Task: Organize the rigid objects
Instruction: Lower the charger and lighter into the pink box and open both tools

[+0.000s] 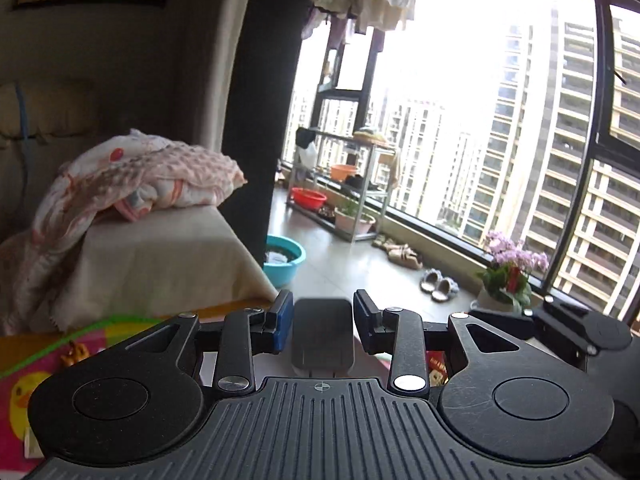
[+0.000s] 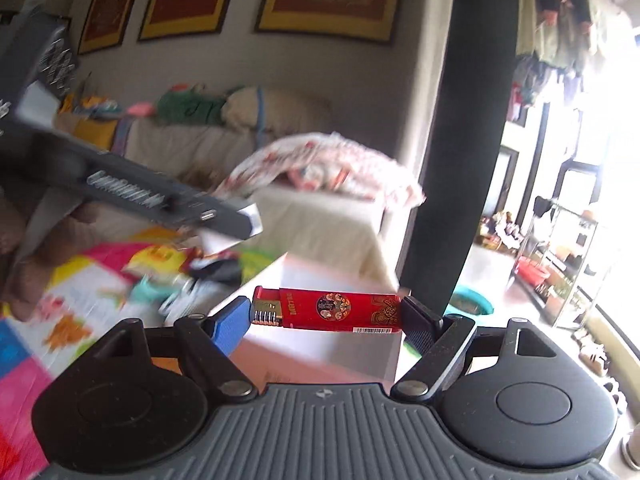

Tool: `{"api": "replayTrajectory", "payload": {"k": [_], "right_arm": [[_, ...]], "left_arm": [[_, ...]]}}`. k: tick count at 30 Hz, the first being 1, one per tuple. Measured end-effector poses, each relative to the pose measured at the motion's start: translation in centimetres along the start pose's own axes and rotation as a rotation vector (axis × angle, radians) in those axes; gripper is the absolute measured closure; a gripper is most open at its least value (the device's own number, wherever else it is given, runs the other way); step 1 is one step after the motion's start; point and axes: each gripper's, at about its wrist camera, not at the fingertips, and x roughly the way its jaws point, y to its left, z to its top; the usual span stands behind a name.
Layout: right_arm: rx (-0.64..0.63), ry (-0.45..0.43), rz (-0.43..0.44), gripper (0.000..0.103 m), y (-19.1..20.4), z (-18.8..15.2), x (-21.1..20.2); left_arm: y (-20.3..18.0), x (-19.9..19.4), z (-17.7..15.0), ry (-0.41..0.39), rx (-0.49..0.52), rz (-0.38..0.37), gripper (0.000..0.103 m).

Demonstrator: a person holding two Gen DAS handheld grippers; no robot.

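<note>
My right gripper is shut on a red lighter, held end to end between the blue pads, lifted above a white box. My left gripper has a flat dark grey rectangular object between its blue fingers; narrow gaps show on both sides, so I cannot tell whether the pads touch it. The other gripper's black body shows at the right of the left wrist view, and the left gripper's body crosses the upper left of the right wrist view, blurred.
A colourful play mat with small blurred items lies below. A sofa with a patterned blanket stands behind. A black pillar, a blue basin, a potted flower and a balcony rack lie ahead.
</note>
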Motion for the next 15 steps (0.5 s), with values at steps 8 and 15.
{"api": "replayTrajectory", "payload": {"k": [8,15], "right_arm": [[0.073,0.076,0.038,0.012,0.4,-3.0,3.1],[0.115,0.233,0.089,0.012,2.5,-9.6,3.3]], "left_arm": [[5.3,-1.8,-1.7,-0.074,-0.074,0.081,0.065],[13.6,-4.3,-8.4,0.025,-0.190,0.279,0.065]]}}
